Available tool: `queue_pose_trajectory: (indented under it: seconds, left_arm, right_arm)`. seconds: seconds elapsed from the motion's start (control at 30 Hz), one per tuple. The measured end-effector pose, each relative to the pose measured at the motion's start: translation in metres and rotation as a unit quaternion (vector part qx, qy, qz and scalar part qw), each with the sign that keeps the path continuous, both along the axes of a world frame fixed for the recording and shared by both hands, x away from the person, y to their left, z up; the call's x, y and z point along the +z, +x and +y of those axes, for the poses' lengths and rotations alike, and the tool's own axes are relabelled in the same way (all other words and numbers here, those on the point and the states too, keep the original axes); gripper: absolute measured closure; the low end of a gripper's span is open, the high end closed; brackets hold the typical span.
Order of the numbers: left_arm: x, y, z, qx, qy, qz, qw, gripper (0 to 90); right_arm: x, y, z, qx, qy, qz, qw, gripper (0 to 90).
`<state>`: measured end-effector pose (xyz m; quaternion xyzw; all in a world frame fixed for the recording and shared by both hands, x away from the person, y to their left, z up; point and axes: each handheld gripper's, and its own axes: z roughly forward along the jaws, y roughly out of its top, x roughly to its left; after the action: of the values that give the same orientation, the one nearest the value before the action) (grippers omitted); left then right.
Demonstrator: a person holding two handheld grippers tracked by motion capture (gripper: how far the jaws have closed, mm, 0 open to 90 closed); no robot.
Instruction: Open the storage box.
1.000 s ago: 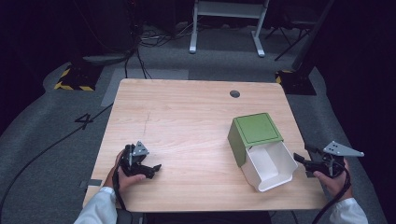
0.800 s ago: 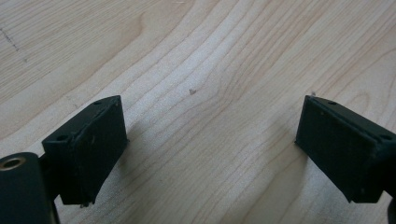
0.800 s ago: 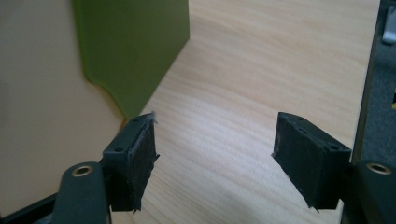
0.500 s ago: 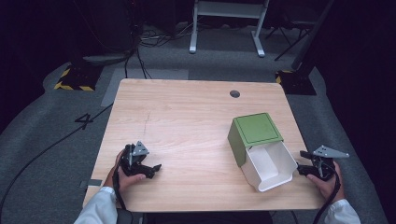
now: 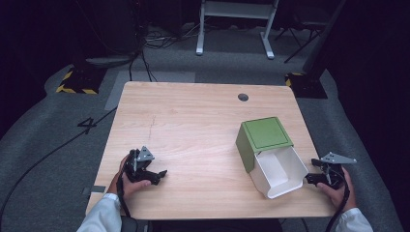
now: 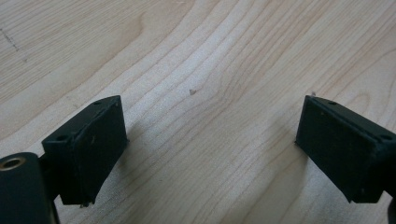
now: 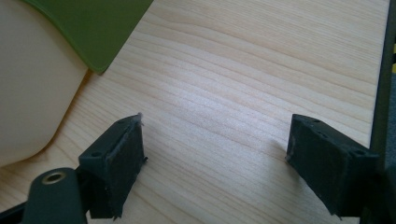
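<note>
One camera sits high above the person's side and looks forward and down at the whole wooden table (image 5: pixel 193 125), with the floor and dark room behind it. The left gripper (image 6: pixel 210 154) camera looks down along its two black jaws, very close to the bare wood. The right gripper (image 7: pixel 215 158) camera is just as close, and it shares the white and green box (image 7: pixel 42 60) with the high view (image 5: pixel 270 150).
</note>
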<state>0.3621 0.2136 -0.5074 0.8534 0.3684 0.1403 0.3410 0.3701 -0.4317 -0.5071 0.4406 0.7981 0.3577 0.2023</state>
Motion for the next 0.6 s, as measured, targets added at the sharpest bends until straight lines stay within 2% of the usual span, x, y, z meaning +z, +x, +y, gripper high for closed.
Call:
queue_pose_trajectory:
  seconds: [0.6]
  left_arm:
    - [-0.0002,-0.0013,0.0012,-0.002,-0.003,0.002,1.0,8.7]
  right_arm:
    - [-0.0001,-0.0015,0.001,-0.008,0.0,0.001,1.0,18.6]
